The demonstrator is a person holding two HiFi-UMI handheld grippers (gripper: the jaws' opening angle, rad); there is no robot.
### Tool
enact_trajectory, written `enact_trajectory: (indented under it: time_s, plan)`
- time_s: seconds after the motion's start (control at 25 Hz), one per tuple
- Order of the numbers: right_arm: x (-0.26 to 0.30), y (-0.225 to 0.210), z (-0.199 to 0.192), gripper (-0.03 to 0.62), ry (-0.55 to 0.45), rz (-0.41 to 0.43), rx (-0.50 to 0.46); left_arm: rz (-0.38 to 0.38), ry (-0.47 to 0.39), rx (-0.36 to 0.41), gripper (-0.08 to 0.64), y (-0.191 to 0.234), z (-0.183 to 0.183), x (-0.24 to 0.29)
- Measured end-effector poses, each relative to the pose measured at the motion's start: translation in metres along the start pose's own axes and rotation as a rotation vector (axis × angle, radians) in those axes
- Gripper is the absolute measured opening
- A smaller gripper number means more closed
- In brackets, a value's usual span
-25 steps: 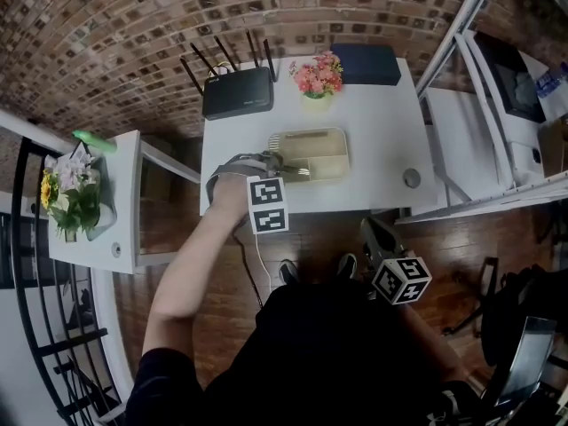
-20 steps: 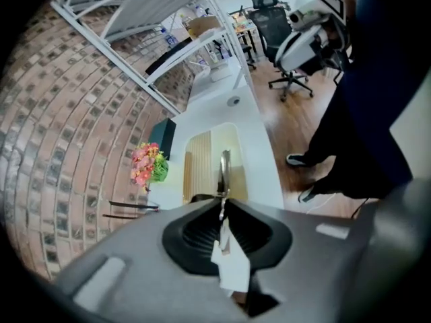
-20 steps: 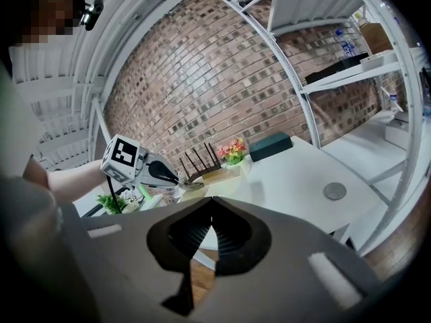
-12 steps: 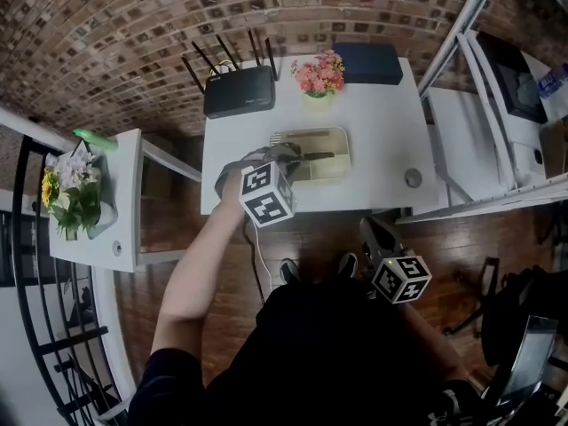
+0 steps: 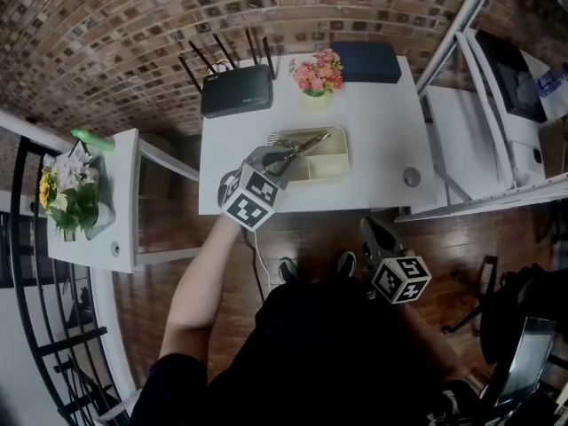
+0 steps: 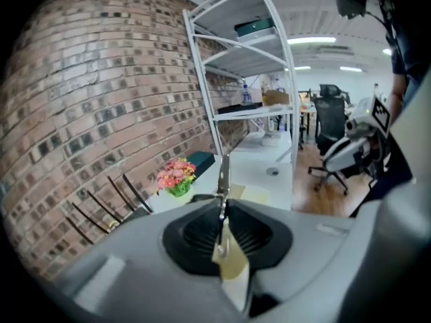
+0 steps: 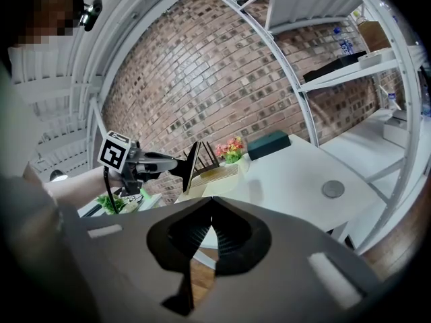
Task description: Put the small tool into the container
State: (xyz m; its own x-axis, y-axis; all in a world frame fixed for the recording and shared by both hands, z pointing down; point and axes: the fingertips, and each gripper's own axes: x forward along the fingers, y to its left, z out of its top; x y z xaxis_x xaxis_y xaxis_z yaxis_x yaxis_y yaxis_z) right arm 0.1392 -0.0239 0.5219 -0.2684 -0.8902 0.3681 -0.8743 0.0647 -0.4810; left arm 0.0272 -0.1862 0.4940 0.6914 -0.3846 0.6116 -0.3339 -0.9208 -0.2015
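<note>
My left gripper [image 5: 279,159] is shut on a small metal tool [image 5: 303,146] that slants up and to the right over the beige container [image 5: 330,163] on the white table [image 5: 373,114]. In the left gripper view the tool [image 6: 221,192] stands edge-on, pinched between the dark pads, with the container [image 6: 258,195] beyond it. The right gripper view shows the left gripper [image 7: 153,160] holding the tool [image 7: 184,167] above the container [image 7: 219,173]. My right gripper [image 5: 374,235] hangs off the table's front edge over the wooden floor, its jaws [image 7: 212,199] together with nothing between them.
A black router [image 5: 235,90], a pot of pink flowers [image 5: 317,76] and a dark blue box [image 5: 366,63] line the table's back. A round grey disc [image 5: 412,177] lies at its right edge. A white shelf rack [image 5: 461,25] stands right, a side table with plants [image 5: 75,193] left.
My left gripper has turned and drawn back toward the table's front left corner. The tool went from lying across the container to slanting up-right above it. The right gripper has not moved.
</note>
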Motion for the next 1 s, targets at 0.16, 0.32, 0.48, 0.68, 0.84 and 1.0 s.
enact_trajectory:
  time_s: [0.16, 0.32, 0.48, 0.68, 0.84, 1.0]
  plan:
    - [0.000, -0.001, 0.000, 0.011, 0.003, -0.002, 0.002, 0.015, -0.019, -0.138, 0.035, 0.001, -0.023, 0.006]
    - [0.002, 0.001, -0.003, 0.011, 0.017, 0.003, 0.000, 0.037, -0.003, -0.153, 0.034, -0.001, -0.041, 0.016]
    - [0.003, 0.001, -0.005, 0.011, 0.022, 0.004, 0.000, 0.044, 0.017, -0.141, 0.035, -0.007, -0.055, 0.028]
    - [0.003, -0.001, -0.007, 0.011, 0.029, -0.002, 0.008, 0.039, 0.050, -0.128, 0.035, -0.016, -0.072, 0.039]
    - [0.002, -0.002, -0.007, 0.011, 0.028, -0.002, 0.013, 0.046, 0.080, -0.124, 0.038, -0.017, -0.082, 0.044]
    - [0.003, -0.002, -0.008, 0.011, 0.030, 0.000, 0.016, 0.056, 0.115, -0.156, 0.041, -0.015, -0.094, 0.045]
